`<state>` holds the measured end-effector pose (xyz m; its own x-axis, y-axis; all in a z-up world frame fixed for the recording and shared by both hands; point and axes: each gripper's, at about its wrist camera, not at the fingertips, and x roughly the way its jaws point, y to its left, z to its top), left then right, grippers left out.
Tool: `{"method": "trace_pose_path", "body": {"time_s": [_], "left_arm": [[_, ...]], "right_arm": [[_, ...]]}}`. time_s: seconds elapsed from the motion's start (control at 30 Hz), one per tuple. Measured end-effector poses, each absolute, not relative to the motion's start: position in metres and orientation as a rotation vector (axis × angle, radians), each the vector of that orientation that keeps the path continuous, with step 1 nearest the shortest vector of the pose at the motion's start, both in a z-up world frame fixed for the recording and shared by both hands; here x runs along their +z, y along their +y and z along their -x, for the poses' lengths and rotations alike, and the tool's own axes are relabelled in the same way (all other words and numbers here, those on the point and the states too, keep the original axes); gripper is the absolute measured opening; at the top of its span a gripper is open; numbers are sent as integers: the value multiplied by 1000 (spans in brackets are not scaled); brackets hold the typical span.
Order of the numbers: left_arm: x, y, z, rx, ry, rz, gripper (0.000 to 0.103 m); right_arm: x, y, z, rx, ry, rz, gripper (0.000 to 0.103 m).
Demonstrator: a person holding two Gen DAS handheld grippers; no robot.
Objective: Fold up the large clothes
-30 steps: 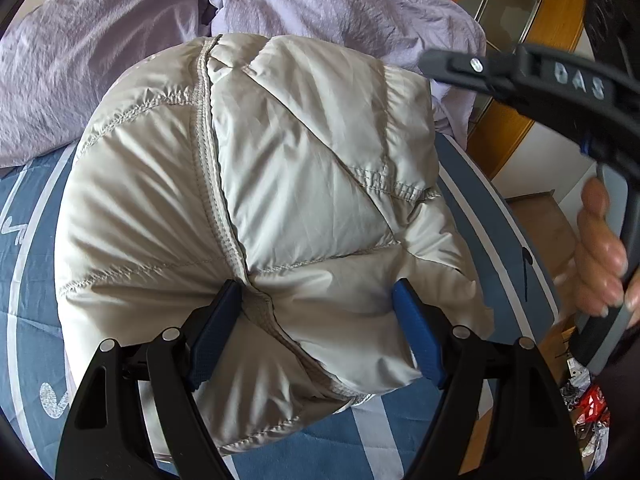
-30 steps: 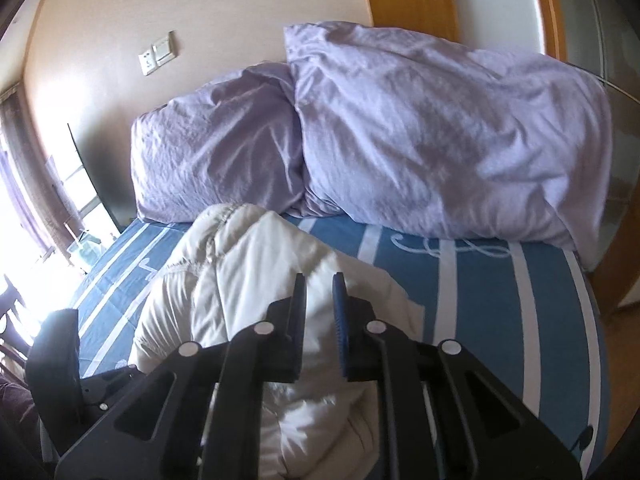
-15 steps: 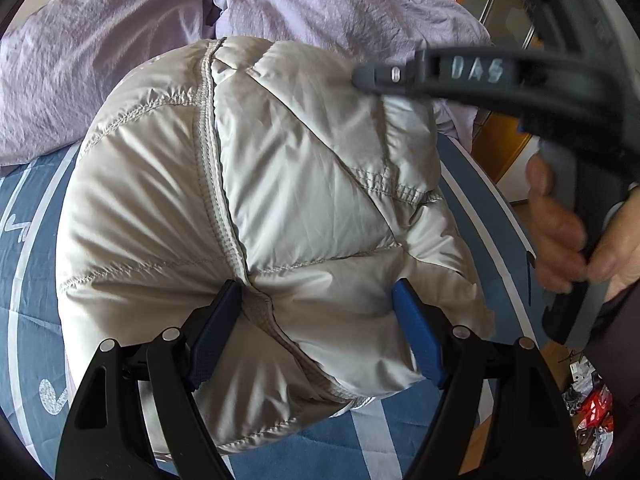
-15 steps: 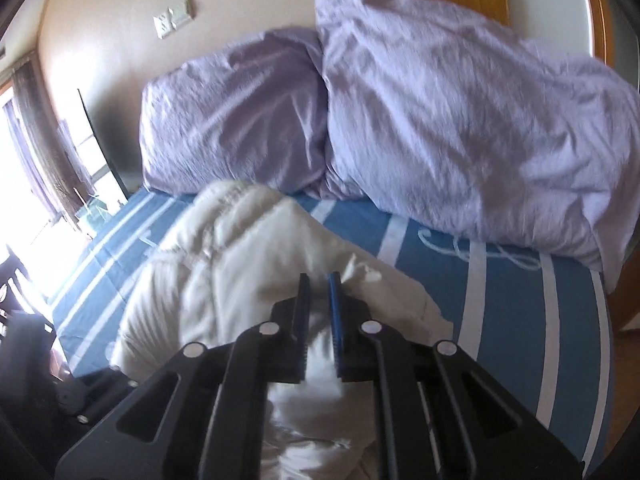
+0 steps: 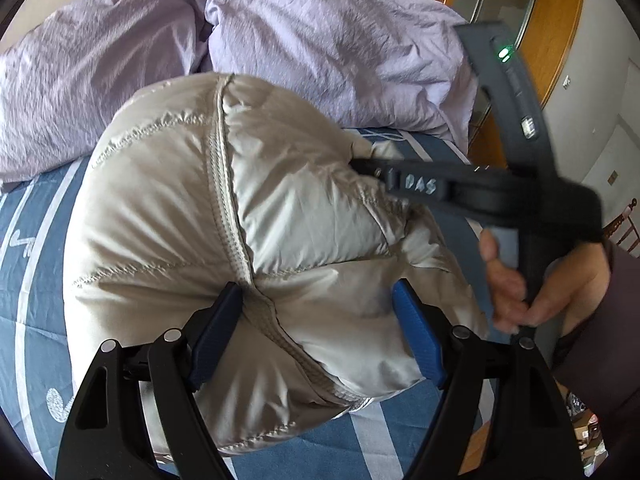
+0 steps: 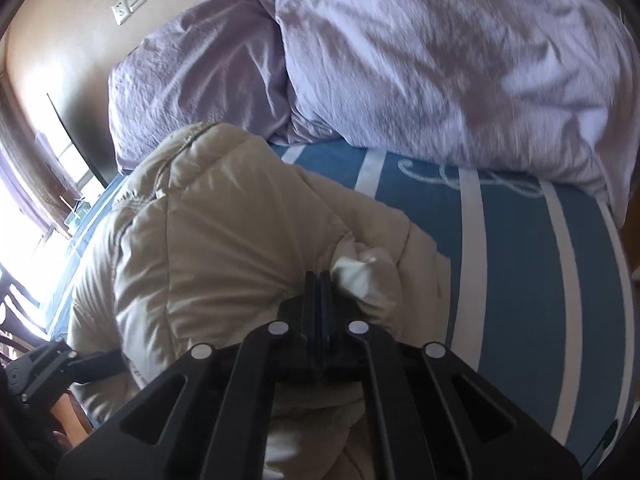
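Note:
A puffy beige quilted down jacket (image 5: 248, 232) lies bundled on the blue striped bed (image 5: 36, 264). My left gripper (image 5: 320, 328) is wide open, its blue pads (image 5: 216, 332) pressed against both sides of the jacket's near bulge. My right gripper (image 6: 319, 280) is shut, its tips pushed into the jacket (image 6: 224, 248) on its right side. The right gripper also shows in the left wrist view (image 5: 360, 166), held by a hand (image 5: 520, 288), its tip buried in the fabric.
Two lilac pillows (image 5: 328, 40) (image 5: 92, 80) lie at the head of the bed, just behind the jacket. A wooden door frame (image 5: 560, 40) stands at the right. The bed's right edge (image 6: 616, 280) is close.
My right gripper has come down from above and shut, its tips now pressing into the jacket's right side. The left gripper has stayed in place.

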<state>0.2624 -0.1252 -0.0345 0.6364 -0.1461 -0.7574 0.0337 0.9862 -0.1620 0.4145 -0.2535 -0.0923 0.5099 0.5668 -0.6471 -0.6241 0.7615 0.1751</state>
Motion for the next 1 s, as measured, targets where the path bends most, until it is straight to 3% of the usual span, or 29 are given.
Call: {"method": "trace_pose_path", "body": {"time_s": [1.0], "left_arm": [[22,-76,-305,-3,763,112,77]], "right_arm": [[-125,-258,-409,606,699,-22,0]]}}
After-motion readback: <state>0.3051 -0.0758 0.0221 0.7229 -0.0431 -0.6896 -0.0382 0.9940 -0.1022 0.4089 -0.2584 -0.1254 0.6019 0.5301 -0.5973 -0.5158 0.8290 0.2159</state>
